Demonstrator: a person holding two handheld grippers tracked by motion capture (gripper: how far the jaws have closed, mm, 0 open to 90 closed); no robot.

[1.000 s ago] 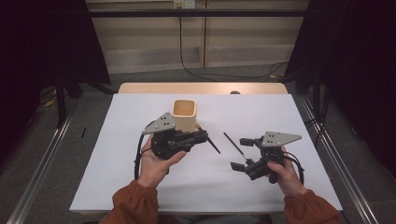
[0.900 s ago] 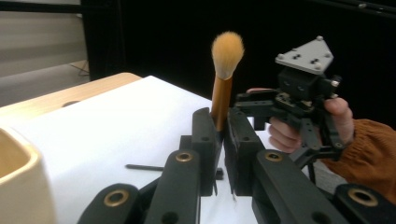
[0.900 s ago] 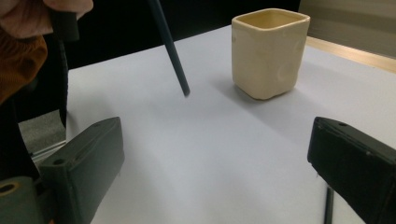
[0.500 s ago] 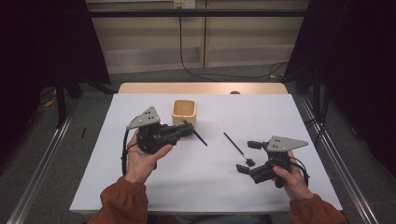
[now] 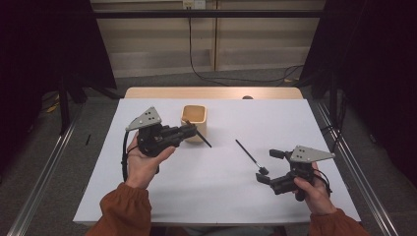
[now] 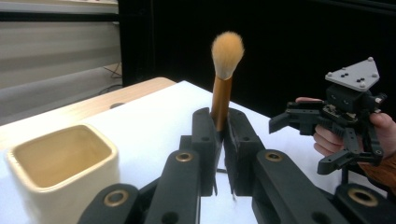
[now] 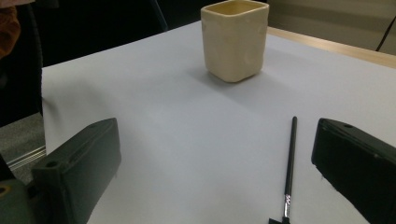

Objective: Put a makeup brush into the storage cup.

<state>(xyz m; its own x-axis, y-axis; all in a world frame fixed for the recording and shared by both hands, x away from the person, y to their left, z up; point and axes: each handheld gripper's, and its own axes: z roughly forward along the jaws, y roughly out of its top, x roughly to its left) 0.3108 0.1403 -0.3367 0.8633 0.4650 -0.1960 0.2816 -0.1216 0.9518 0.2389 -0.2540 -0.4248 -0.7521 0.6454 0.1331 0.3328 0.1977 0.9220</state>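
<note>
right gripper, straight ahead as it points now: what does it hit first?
Probably the thin black brush lying on the white sheet, between the open right gripper jaws; beyond it, the cream square ceramic cup. Depth is unclear.

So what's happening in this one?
A person works at a white-covered table with a gripper in each hand. The left gripper is shut on a makeup brush, bristles up, held beside a cream square cup. The right gripper is open, jaws wide apart, with a thin black brush lying on the table between them, not yet gripped. The cup looks empty.
</note>
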